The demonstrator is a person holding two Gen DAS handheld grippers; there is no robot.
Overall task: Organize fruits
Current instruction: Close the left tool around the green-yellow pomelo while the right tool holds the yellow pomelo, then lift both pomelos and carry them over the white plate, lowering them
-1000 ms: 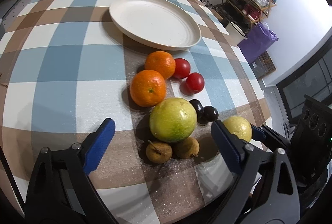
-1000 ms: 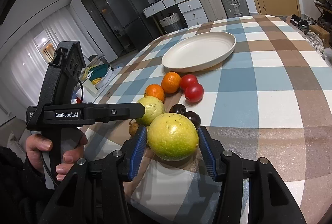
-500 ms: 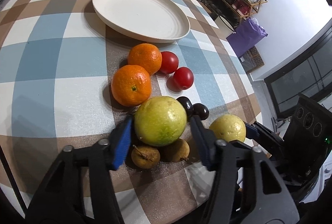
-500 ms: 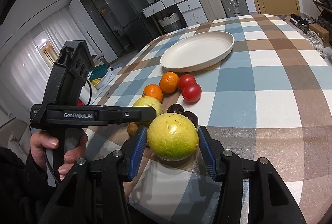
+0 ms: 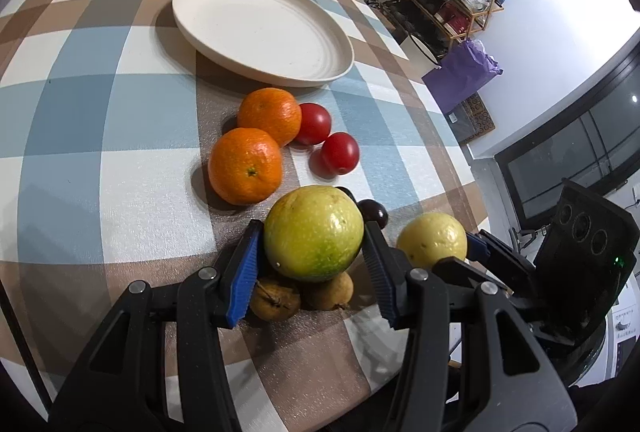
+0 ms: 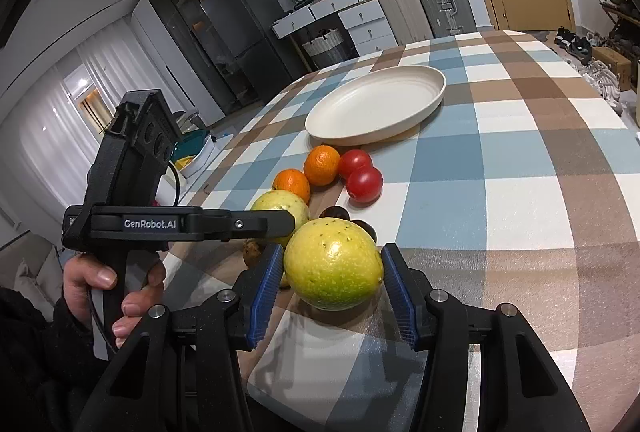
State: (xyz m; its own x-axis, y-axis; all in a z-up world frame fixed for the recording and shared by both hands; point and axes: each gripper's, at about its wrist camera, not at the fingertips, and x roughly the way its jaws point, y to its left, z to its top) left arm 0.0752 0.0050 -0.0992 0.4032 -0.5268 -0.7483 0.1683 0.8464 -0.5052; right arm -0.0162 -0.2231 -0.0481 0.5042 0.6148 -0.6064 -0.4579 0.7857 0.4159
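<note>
My left gripper [image 5: 312, 228] is shut on a large green-yellow fruit [image 5: 314, 238], its blue pads pressing both sides. Under that fruit lie two small brown fruits [image 5: 276, 302]. Just to the right, a yellower fruit [image 5: 432, 240] sits in my right gripper; in the right wrist view that gripper [image 6: 331, 252] is shut on the same fruit [image 6: 333, 270], low over the tablecloth. Beyond lie two oranges [image 5: 245, 165], two red tomatoes [image 5: 340, 153] and two dark plums [image 5: 374, 213]. A cream plate [image 5: 260, 24] stands behind them with nothing on it.
A round table with a blue, brown and white checked cloth [image 5: 100, 136] carries everything; its edge curves close by on the right [image 5: 472, 192]. A hand [image 6: 100, 280] holds the left gripper's handle. Shoe rack, suitcases and a fridge stand off the table.
The left gripper's jaws closed from wide open onto the green-yellow fruit and tipped slightly downward. The right gripper and its fruit stayed where they were.
</note>
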